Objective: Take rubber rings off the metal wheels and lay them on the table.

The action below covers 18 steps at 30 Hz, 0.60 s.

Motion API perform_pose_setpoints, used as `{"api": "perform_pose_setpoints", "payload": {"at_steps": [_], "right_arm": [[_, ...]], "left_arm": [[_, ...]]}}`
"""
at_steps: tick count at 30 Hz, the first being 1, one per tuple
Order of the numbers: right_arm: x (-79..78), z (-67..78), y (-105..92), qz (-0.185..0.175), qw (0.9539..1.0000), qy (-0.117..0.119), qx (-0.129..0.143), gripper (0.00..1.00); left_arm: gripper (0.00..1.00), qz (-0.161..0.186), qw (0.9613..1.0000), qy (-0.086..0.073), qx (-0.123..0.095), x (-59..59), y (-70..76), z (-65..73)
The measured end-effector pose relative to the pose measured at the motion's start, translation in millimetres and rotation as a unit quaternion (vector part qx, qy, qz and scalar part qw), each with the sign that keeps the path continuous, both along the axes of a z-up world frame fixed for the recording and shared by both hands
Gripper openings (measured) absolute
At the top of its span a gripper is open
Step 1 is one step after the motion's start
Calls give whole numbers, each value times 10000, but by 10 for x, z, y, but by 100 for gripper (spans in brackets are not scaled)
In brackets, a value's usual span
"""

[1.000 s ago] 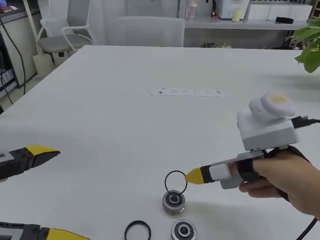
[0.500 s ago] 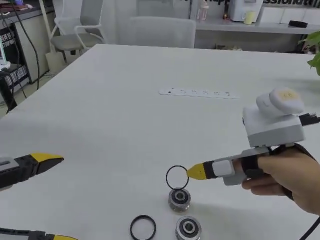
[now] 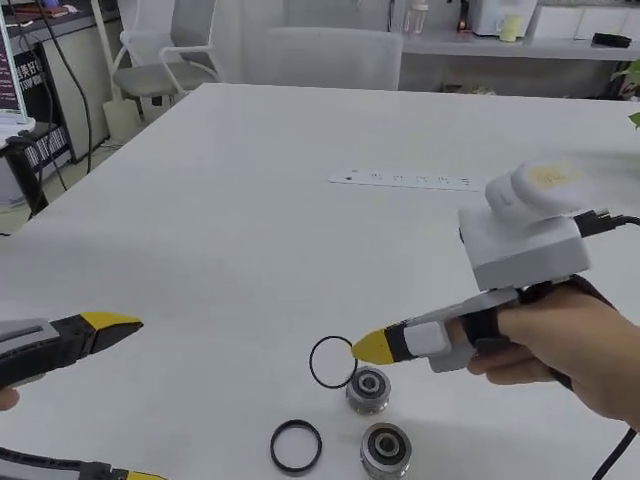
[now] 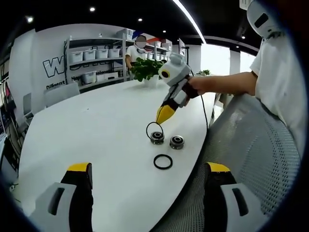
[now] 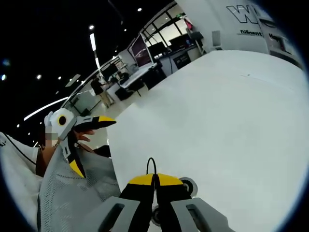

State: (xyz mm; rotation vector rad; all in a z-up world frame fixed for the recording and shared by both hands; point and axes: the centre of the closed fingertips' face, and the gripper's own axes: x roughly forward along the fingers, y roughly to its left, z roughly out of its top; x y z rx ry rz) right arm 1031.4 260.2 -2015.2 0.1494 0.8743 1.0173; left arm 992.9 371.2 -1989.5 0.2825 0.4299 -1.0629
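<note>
At the left edge of the head view the left gripper (image 3: 145, 400) is hovering over the white table (image 3: 230, 220). Its yellow-tipped jaws are standing wide apart with nothing between them. Its own view is showing the same spread, with one jaw over the tabletop and the other over a grey mesh chair (image 4: 241, 140) past the table's edge.

A loose ring (image 3: 297, 446) is lying flat on the table, at 9 o'clock from the nearer wheel (image 3: 386, 448) and near it but apart. That wheel is sitting on its side just beside the farther wheel (image 3: 368, 389), at about 5 o'clock from it.

At 10 o'clock from the farther wheel a second rubber ring (image 3: 332, 361) is standing upright, its lower right edge close against that wheel. I cannot tell whether the two are touching.

The right gripper (image 3: 362, 348) is reaching in from 3 o'clock, held in the person's hand (image 3: 560, 350). Its jaws are pressing together on the right side of this upright ring, and in the right gripper view the thin black loop is sticking up from between the closed yellow tips.

Well beyond, at 12 o'clock, a white power strip (image 3: 403, 181) is lying on the table.
</note>
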Motion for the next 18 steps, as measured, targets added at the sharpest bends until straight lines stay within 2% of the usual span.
{"api": "perform_pose_setpoints", "payload": {"at_steps": [4,11,14,18], "right_arm": [[-98,-54,113,309,9994,-4,-147,0],[-226,-109,249,661,9975,1,-268,0],[-234,-147,276,784,9965,23,-307,0],[-281,-183,311,896,9953,55,-353,0]], "left_arm": [[96,1,10000,92,-28,-9,-2,-26],[96,42,9999,97,81,-6,21,-59],[96,18,9999,105,134,-13,25,-75],[96,30,9999,109,128,-10,28,-75]]}}
